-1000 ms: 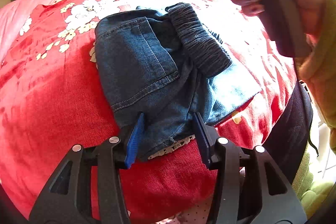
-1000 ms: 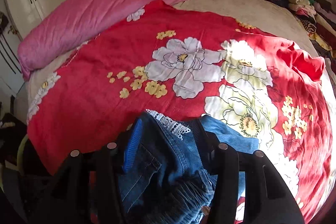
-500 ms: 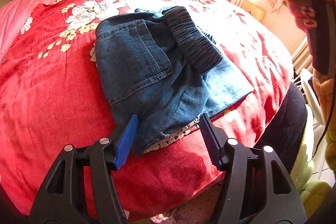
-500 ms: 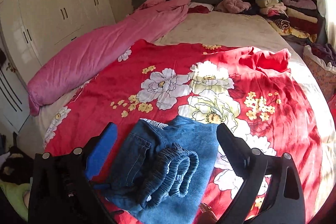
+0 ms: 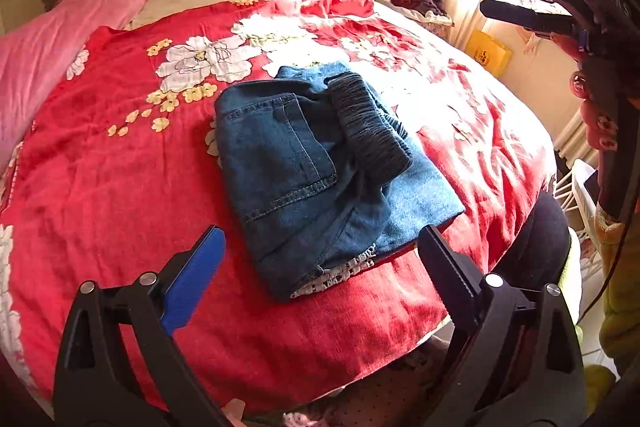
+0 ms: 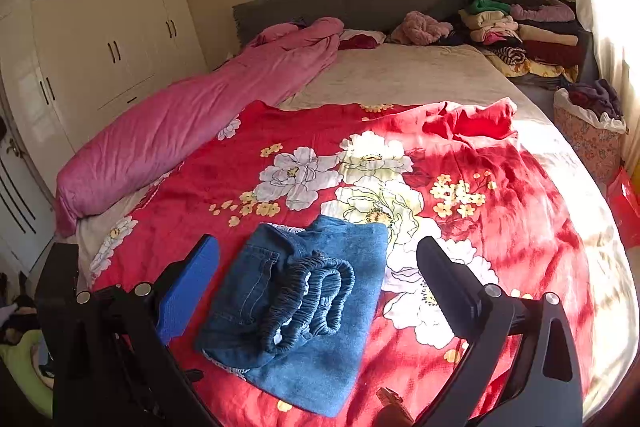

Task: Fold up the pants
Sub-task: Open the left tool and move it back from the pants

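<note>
I see a red floral blanket (image 6: 500,211) spread over the bed (image 6: 408,75). At ten o'clock lies a pink duvet (image 6: 192,123), with a white wardrobe (image 6: 100,39) behind it. At one o'clock sits a clothes pile (image 6: 524,31), and a basket (image 6: 588,135) at three.

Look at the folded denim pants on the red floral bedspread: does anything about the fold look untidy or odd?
Yes. On the denim pants, the elastic waistband sits bunched in a loose roll on top rather than lying flat. A white lace trim pokes out from under the near edge, so the layers are not squared up.
</note>
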